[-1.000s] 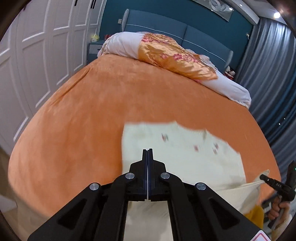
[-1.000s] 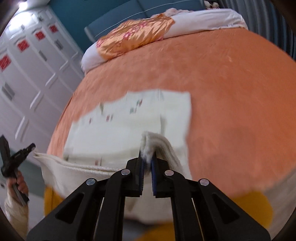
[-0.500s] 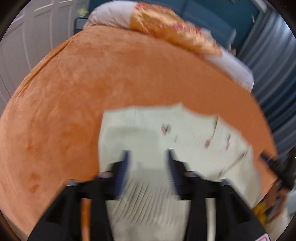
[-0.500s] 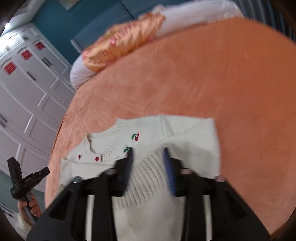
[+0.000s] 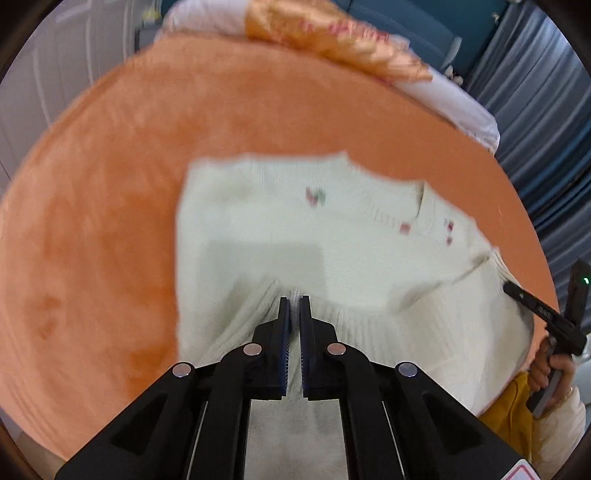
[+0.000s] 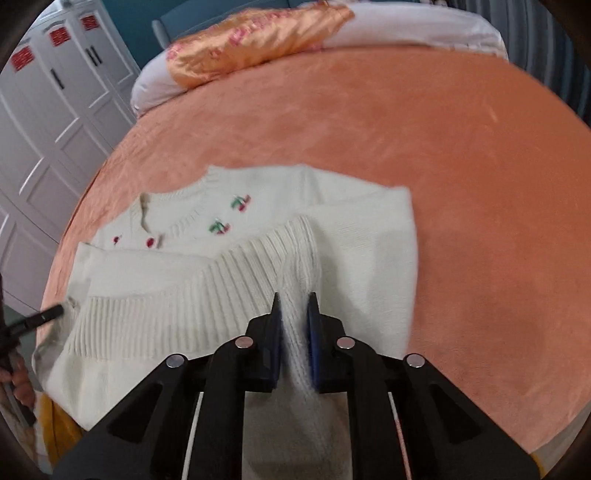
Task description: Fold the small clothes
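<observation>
A small cream knit sweater (image 5: 295, 236) with embroidered cherries lies on the orange bedspread (image 5: 110, 184); it also shows in the right wrist view (image 6: 229, 258). Its ribbed hem (image 6: 184, 306) is folded up over the body. My left gripper (image 5: 294, 306) is shut on the ribbed hem near the sweater's left side. My right gripper (image 6: 294, 302) is shut on a raised fold of the hem at the sweater's right side. Each gripper shows in the other's view at the frame edge.
The orange bedspread (image 6: 461, 184) spreads wide beyond the sweater. An orange satin quilt (image 6: 258, 40) and white bedding (image 6: 424, 26) lie at the bed's head. White wardrobe doors (image 6: 55, 110) stand to the left, grey curtains (image 5: 535, 110) to the right.
Both grippers opened half a second ago and have shut again on the ribbed hem. The hem has been carried forward over the sweater's body.
</observation>
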`<act>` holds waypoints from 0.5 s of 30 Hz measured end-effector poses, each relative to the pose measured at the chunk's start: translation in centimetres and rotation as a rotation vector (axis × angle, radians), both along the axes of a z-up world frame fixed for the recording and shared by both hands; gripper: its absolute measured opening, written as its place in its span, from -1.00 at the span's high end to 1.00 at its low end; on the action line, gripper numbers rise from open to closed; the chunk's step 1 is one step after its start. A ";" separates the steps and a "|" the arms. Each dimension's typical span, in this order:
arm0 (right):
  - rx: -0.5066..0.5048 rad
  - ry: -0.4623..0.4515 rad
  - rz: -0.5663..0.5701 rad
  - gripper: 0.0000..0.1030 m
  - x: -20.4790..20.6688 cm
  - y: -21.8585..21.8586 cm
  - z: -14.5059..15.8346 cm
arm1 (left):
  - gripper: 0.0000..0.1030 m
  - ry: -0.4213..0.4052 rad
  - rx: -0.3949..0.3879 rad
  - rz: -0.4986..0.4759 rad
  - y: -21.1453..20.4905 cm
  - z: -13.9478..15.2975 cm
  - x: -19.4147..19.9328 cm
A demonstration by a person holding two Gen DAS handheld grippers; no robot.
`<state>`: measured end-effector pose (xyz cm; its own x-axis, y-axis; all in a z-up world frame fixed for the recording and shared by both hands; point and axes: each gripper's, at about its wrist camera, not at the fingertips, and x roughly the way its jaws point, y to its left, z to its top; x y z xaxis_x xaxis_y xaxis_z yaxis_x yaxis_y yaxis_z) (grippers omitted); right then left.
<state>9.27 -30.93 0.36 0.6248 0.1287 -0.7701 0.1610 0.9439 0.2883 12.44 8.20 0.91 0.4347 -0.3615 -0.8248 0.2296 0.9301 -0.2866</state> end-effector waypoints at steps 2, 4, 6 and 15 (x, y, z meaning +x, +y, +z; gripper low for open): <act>0.050 -0.086 -0.028 0.86 -1.2 -0.9 2.6 | 0.96 -0.087 -0.032 0.032 0.8 3.5 0.3; 0.092 -0.198 -0.066 0.86 -2.2 -2.4 5.7 | 0.96 -0.159 -0.065 0.065 1.7 6.7 1.4; 0.125 -0.270 -0.100 0.86 -2.1 -3.9 7.6 | 0.96 -0.224 -0.068 0.085 1.9 9.1 3.1; 0.008 0.115 -0.185 0.77 7.1 -4.6 -4.6 | 0.91 0.002 0.065 0.210 -2.0 -2.5 13.0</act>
<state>16.34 -35.56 -4.27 0.5466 0.0261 -0.8370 0.3635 0.8930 0.2653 25.39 6.18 -1.63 0.4929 -0.2089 -0.8446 0.0280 0.9740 -0.2246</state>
